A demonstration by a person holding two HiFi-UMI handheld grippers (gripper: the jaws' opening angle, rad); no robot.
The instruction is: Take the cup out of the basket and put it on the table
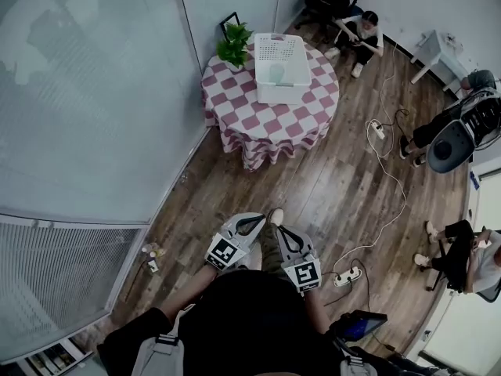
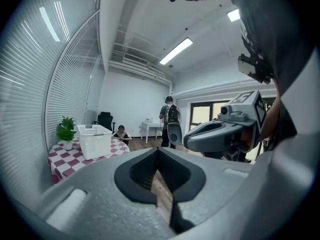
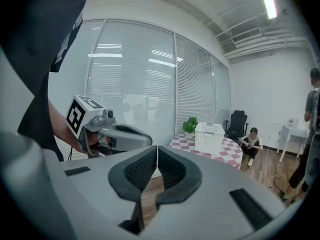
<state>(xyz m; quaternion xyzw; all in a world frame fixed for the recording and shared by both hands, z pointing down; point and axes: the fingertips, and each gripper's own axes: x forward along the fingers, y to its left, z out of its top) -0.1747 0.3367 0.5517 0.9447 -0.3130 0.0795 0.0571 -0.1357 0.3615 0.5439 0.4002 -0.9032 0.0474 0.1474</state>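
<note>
**Q:** Where is the cup point(image 1: 276, 73)?

**A:** It is inside the white basket point(image 1: 283, 94), which stands on the round checked counter point(image 1: 250, 120) beside a potted plant point(image 1: 233, 45). In the head view the cup shows as a pale oval against the basket's bottom.

**Q:** Which way does it point?

**A:** The oval's longer axis runs roughly along the basket's length, toward and away from the person. It is too small to tell mouth from base, or upright from lying.

**Q:** What is the state of the left gripper point(image 2: 159, 151)?

**A:** Its jaws are together with nothing between them. Only the wooden floor point(image 1: 344, 178) shows past the pads.

**Q:** And the right gripper point(image 3: 156, 151)?

**A:** It is likewise closed and empty. Both are held side by side over the floor, aimed toward the counter and well apart from it.
</note>
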